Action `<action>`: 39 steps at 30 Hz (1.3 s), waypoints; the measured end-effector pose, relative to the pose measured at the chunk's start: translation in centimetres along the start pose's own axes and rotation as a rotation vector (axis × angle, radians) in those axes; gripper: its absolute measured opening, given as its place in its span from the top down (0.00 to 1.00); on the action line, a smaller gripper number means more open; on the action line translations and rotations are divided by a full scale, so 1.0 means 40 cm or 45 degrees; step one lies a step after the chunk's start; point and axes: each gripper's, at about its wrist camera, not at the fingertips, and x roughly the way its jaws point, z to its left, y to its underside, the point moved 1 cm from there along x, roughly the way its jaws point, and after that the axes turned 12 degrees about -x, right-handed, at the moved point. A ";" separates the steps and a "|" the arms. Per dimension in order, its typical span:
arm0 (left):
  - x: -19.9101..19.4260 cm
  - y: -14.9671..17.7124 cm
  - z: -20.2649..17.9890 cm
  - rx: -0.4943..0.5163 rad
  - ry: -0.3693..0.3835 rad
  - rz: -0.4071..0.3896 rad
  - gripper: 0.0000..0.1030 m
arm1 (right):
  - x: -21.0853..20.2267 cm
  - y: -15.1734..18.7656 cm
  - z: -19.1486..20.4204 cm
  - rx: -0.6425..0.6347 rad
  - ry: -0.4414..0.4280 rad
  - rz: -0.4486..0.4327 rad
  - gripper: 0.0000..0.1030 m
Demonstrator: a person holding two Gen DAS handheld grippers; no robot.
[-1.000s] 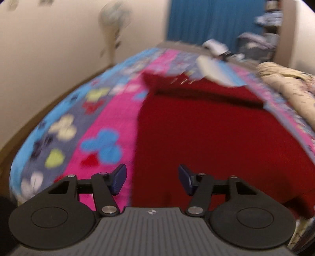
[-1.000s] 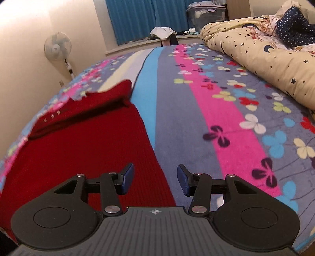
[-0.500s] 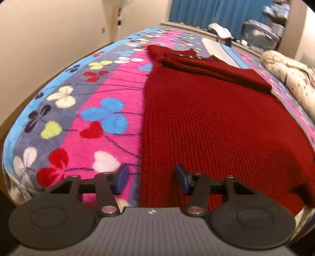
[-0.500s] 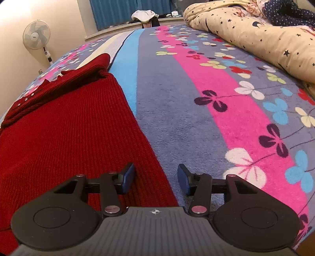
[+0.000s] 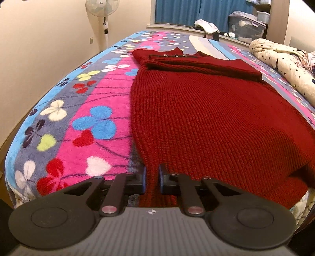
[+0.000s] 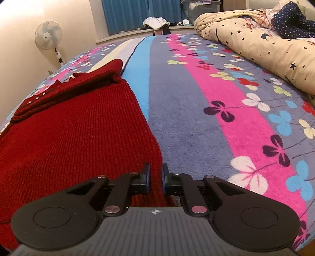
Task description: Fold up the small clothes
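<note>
Both grippers, left (image 5: 151, 178) and right (image 6: 156, 178), are closing on the sweater's (image 5: 206, 118) near corners; next, lift the hem toward the far collar.

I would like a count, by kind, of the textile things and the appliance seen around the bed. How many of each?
Red knit sweater: 1
Flowered striped blanket under it: 1
Cream star-print duvet: 1
Navy dotted cloth on the duvet: 1
White garment on the sill: 1
Blue curtain: 1
Standing fan: 1
Total: 7
</note>
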 end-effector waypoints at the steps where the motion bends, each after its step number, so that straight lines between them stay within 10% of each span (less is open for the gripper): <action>1: 0.000 0.000 -0.001 0.001 0.000 0.000 0.88 | 0.000 0.000 -0.002 0.000 -0.001 -0.002 0.89; 19: -0.013 -0.040 0.023 -0.047 0.056 0.005 0.91 | -0.005 -0.006 0.002 0.001 0.002 -0.007 0.91; 30: -0.252 -0.194 0.151 -0.051 0.199 -0.098 0.94 | -0.274 -0.057 -0.030 0.144 -0.248 -0.152 0.95; 39: -0.125 -0.105 0.166 -0.087 0.062 0.226 0.91 | -0.182 0.031 0.009 0.094 -0.178 0.215 0.92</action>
